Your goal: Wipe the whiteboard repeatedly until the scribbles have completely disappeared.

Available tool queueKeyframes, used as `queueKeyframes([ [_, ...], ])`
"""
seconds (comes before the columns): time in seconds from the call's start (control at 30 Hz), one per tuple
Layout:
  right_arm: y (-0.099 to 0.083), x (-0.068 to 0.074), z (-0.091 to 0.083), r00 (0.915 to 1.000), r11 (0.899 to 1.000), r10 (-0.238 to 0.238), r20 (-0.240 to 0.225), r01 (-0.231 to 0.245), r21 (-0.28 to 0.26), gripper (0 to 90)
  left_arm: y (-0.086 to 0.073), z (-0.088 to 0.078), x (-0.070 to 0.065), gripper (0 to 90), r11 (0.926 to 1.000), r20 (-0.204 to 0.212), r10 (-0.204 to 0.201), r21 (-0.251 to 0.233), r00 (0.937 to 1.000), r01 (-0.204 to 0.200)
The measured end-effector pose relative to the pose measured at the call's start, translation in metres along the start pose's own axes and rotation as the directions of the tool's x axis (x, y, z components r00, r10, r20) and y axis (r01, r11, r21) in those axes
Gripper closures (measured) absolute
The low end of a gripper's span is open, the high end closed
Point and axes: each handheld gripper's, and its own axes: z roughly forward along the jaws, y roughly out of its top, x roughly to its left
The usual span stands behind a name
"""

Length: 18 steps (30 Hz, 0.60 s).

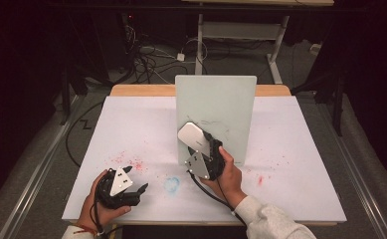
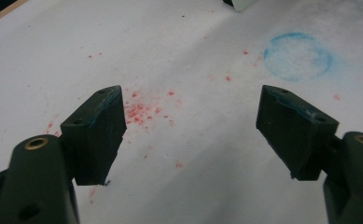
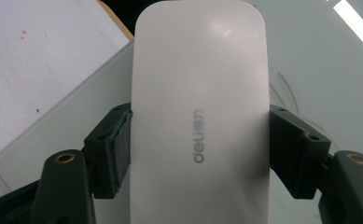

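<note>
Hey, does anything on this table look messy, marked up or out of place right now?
Yes: the white table cover is stained, with red speckles near the left tongs and a smudged blue ring. The grey board carries faint scribbles.

Left gripper (image 1: 140, 191) held low near the table's front edge, jaws spread wide and empty, right gripper (image 1: 201, 144) raised farther forward, jaws clamped tight, right hand (image 1: 226, 172) wrapped round its body, sleeved forearm angled in.
</note>
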Motion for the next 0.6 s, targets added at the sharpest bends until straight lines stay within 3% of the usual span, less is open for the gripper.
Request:
queueKeyframes([
  [0.2, -0.009, -0.012, -0.004, 0.9999, 1.0, 0.004, 0.012, -0.005, 0.006, 30.9, 0.0, 0.001, 0.0, 23.1, 1.0, 0.0, -0.002, 0.002, 1.0, 0.002],
  [0.4, 0.003, -0.025, 0.0, 0.9971, 0.998, 0.054, 0.053, -0.054, -0.016, 30.9, 0.0, 0.002, -0.001, 23.1, 1.0, 0.004, 0.002, 0.008, 1.0, -0.002],
  [0.6, 0.018, -0.018, 0.007, 0.9982, 0.999, 0.04, 0.044, -0.039, -0.028, 30.9, 0.0, 0.003, -0.001, 23.1, 0.9999, 0.012, 0.007, 0.009, 0.9999, -0.007],
])
